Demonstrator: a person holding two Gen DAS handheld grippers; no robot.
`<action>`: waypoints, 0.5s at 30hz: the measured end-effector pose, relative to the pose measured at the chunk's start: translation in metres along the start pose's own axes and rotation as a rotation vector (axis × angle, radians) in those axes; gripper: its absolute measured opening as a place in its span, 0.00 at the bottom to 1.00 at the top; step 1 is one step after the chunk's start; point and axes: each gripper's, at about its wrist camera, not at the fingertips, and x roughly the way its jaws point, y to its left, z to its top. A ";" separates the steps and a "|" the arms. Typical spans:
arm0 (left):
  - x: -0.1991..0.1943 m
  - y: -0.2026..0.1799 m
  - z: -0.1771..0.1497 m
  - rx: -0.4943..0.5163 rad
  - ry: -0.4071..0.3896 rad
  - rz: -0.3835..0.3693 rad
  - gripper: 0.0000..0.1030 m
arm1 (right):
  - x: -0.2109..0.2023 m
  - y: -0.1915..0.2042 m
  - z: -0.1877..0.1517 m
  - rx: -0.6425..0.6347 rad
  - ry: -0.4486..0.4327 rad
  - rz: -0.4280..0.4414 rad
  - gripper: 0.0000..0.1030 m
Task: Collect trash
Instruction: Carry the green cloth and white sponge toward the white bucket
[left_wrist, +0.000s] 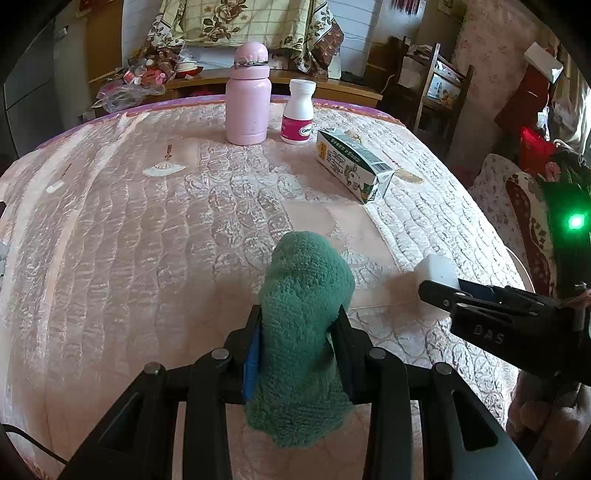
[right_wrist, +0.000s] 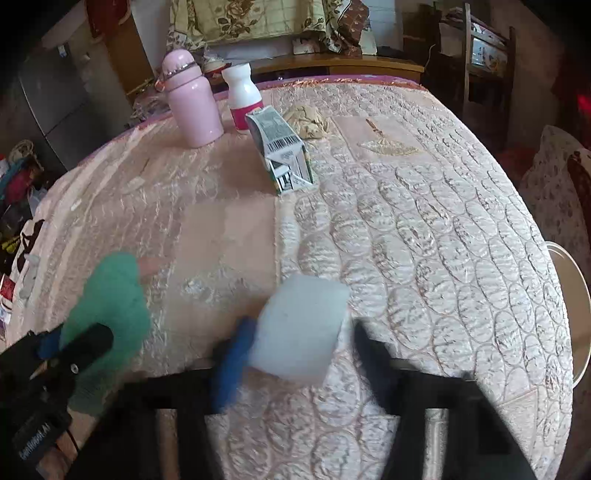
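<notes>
My left gripper (left_wrist: 299, 325) clamped on green cloth (left_wrist: 306, 295), right gripper (right_wrist: 295, 332) around white sponge (right_wrist: 299, 328), grip blurred, cannot tell, carton (right_wrist: 280, 147) upright, crumpled beige rag (right_wrist: 306, 118) only in right view.

Fuzzy green cloth (left_wrist: 306, 295) bunched upright, white foam block (right_wrist: 301, 328) beside it, carton (left_wrist: 352, 166) lying flat

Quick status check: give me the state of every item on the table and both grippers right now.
left gripper: shut on green cloth
right gripper: white foam block between its jaws; grip unclear, picture blurred
pink bottle: upright, cap on
white pill bottle: upright, cap on
carton: lying on its side
beige crumpled cloth: loose behind the carton
</notes>
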 end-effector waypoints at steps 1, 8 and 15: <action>0.000 -0.002 0.000 0.000 -0.001 -0.002 0.36 | -0.001 -0.003 0.000 0.000 0.003 0.011 0.43; -0.001 -0.017 0.001 0.004 -0.005 -0.015 0.36 | -0.017 -0.019 -0.004 -0.024 -0.012 0.070 0.42; -0.001 -0.021 -0.001 0.001 0.004 -0.018 0.36 | -0.023 -0.019 -0.010 -0.045 -0.011 0.128 0.42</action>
